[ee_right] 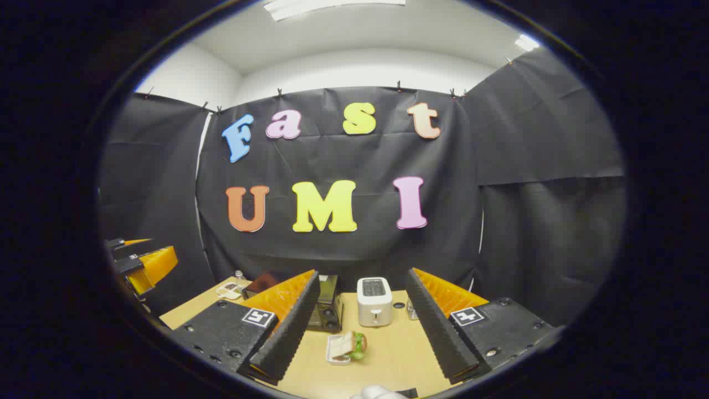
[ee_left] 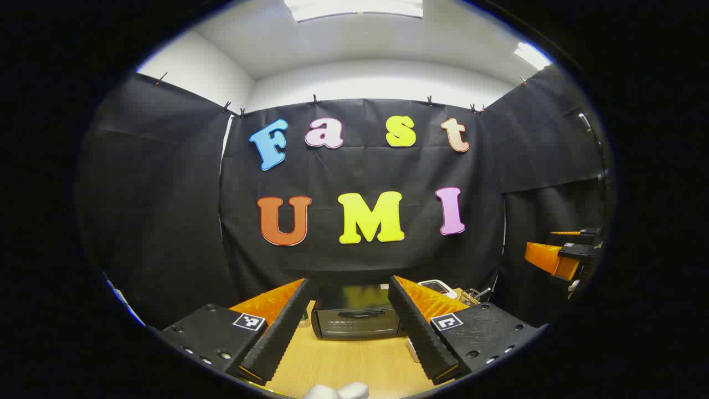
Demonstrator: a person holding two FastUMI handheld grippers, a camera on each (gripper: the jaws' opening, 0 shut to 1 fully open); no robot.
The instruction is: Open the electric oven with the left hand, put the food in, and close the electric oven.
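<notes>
Left tool (ee_left: 348, 327) hangs agape above the bench (ee_left: 354, 366)'s near edge; right tool (ee_right: 359, 327) likewise gapes, empty. The food (ee_right: 346, 347), a sandwich in its tray, lies mid-bench. Farther back, the electric oven (ee_left: 356, 316) stands closed by the toaster (ee_right: 374, 301).

Wooden table (ee_right: 399, 354): oven (ee_left: 357, 318), toaster (ee_right: 374, 301), sandwich tray (ee_right: 344, 347).

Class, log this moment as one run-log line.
stage: before opening | oven: door closed | food: on table, in front of toaster | left tongs: open | right tongs: open
</notes>
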